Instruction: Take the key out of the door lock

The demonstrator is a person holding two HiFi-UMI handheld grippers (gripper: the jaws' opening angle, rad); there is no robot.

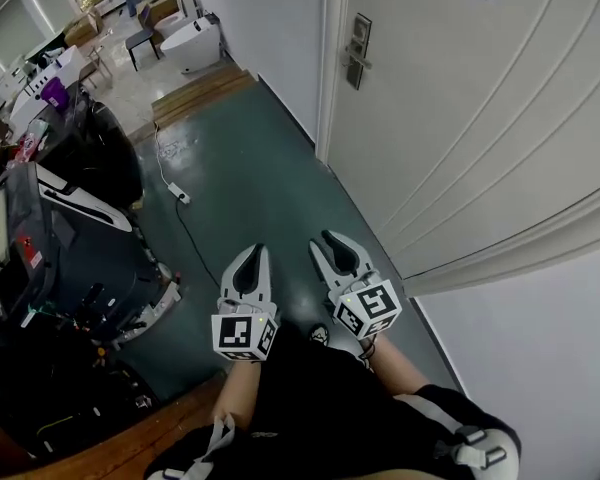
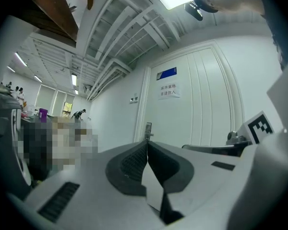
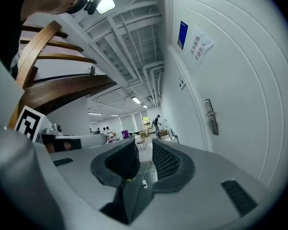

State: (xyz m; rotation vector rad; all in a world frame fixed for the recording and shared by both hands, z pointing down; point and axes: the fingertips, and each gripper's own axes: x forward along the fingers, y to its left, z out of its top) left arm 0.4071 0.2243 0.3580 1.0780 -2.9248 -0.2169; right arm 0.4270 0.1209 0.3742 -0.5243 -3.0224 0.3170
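So far nothing of the job is done. My left fingers are pressed together with nothing between them, and my right fingers stand partly apart, also empty; through their gap I see only the floor and a white cable lying on it. Both are held low and level in front of me, side by side, well short of the door. The door lock, a metal plate with a lever handle, sits on the door's left edge, well apart from either pair of fingers. The key should be in that lock, but it is too small for me to make out in any view. By my reckoning everything is left: walk up to the door, bring the open right fingers to the lock, close on the key's head, and draw it straight out.
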